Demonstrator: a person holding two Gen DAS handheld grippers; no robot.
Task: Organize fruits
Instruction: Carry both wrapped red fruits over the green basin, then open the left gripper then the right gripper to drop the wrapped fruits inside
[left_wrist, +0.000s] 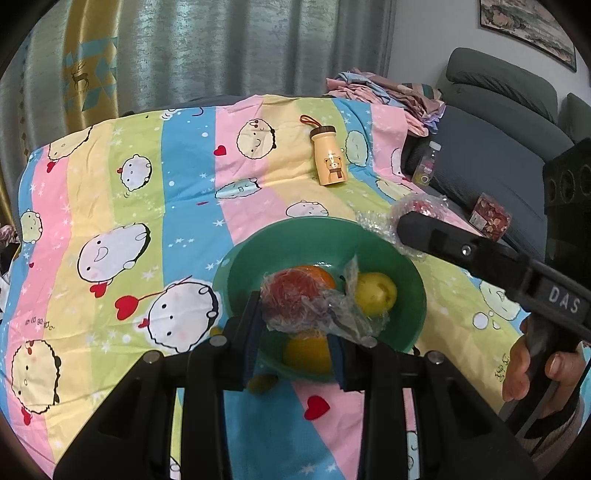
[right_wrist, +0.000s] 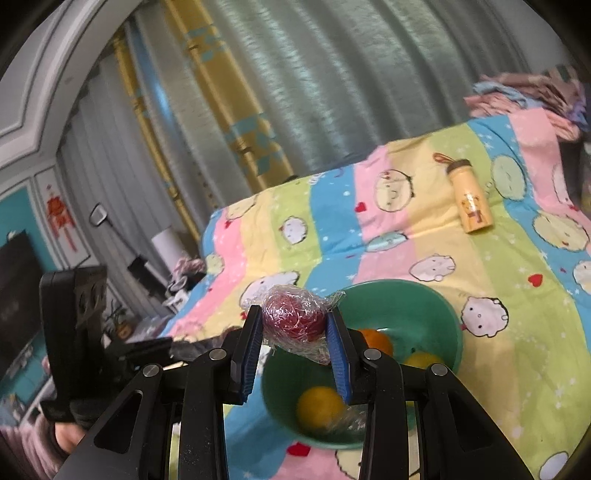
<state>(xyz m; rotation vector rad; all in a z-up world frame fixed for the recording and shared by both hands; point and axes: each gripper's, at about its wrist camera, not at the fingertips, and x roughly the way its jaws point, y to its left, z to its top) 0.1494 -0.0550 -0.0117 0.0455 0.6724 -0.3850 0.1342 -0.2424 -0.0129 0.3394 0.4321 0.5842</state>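
Observation:
My left gripper is shut on a reddish fruit in cling film, held over a green bowl. Inside the bowl lie an orange, a yellow-green fruit and a yellow-orange fruit. My right gripper is shut on a dark red fruit in cling film, held above the bowl's near-left rim. In the left wrist view the right gripper hangs just past the bowl's right rim with its wrapped fruit.
A striped cartoon cloth covers the table. A yellow bear bottle lies toward the back. To the right are a sofa with a clear bottle, a red packet and piled clothes. A person's hand grips the right tool.

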